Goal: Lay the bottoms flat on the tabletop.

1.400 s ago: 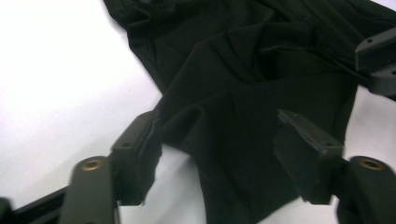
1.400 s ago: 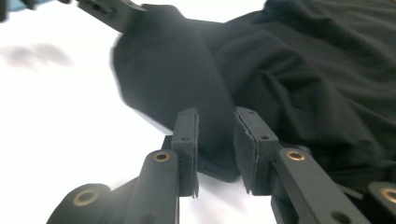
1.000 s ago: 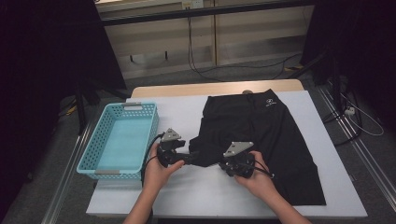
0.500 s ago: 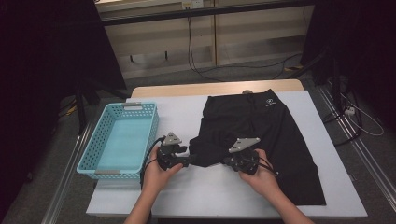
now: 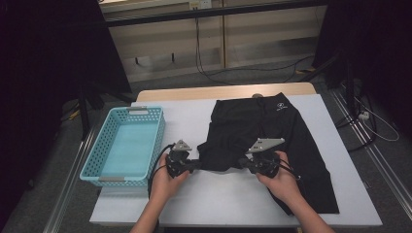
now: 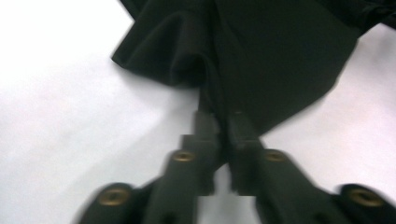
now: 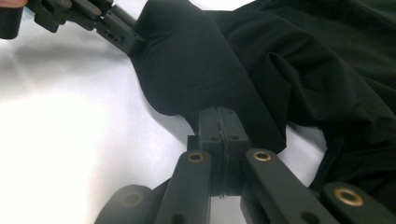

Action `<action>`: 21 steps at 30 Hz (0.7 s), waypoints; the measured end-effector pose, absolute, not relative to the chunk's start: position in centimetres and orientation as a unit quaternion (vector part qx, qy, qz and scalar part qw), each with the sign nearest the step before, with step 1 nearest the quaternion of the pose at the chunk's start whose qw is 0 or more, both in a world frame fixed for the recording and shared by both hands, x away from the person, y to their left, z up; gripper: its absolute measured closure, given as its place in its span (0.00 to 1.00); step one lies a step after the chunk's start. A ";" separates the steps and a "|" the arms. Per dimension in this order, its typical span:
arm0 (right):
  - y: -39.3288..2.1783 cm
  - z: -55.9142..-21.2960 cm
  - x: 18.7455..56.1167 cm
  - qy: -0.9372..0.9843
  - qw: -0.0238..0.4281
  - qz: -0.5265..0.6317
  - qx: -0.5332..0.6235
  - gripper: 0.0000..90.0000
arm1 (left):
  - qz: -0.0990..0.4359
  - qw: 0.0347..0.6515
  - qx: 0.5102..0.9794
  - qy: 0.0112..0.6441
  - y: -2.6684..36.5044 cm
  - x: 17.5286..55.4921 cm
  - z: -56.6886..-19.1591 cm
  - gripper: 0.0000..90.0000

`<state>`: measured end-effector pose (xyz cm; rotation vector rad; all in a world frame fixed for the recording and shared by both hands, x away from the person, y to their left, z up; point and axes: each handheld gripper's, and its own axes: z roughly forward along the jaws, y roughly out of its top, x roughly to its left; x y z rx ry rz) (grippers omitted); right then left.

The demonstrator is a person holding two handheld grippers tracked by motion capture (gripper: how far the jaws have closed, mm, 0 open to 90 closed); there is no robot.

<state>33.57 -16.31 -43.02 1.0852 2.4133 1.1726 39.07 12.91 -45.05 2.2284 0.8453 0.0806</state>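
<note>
A black garment (image 5: 277, 131) lies spread on the white table (image 5: 218, 204), with a small white logo near its far edge. Its near left corner is bunched and drawn taut between my two grippers. My left gripper (image 5: 198, 165) pinches the fold at that corner, and its jaws have just been closing with the cloth (image 6: 261, 56) between them; in its own view the left gripper (image 6: 219, 119) grips a narrow pleat. My right gripper (image 5: 241, 164) is shut on the hem a little to the right. In the right gripper view the right gripper (image 7: 218, 112) clamps the black cloth (image 7: 280, 70), with the left gripper (image 7: 133, 44) beyond.
A light blue perforated basket (image 5: 131, 110) stands at the table's left edge, close to my left hand. White tabletop stretches in front of both hands. Cables lie on the floor behind and to the right of the table.
The left jaws have shut on the garment's corner. My right gripper has shifted a little right and up with the hem, so the cloth now bunches and lifts between the two grippers.
</note>
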 end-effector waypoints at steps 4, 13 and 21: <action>-16.3 -42.9 33.5 0.828 0.124 0.403 0.370 1.00 | 0.025 0.383 0.858 0.341 13.1 39.1 -44.3 0.99; -16.2 -42.5 32.9 0.844 0.130 0.389 0.345 1.00 | 0.018 0.429 0.830 0.355 14.6 38.9 -41.4 0.99; -16.9 -42.7 30.7 0.860 0.127 0.377 0.319 1.00 | 0.008 0.423 0.830 0.364 14.7 38.8 -41.6 0.97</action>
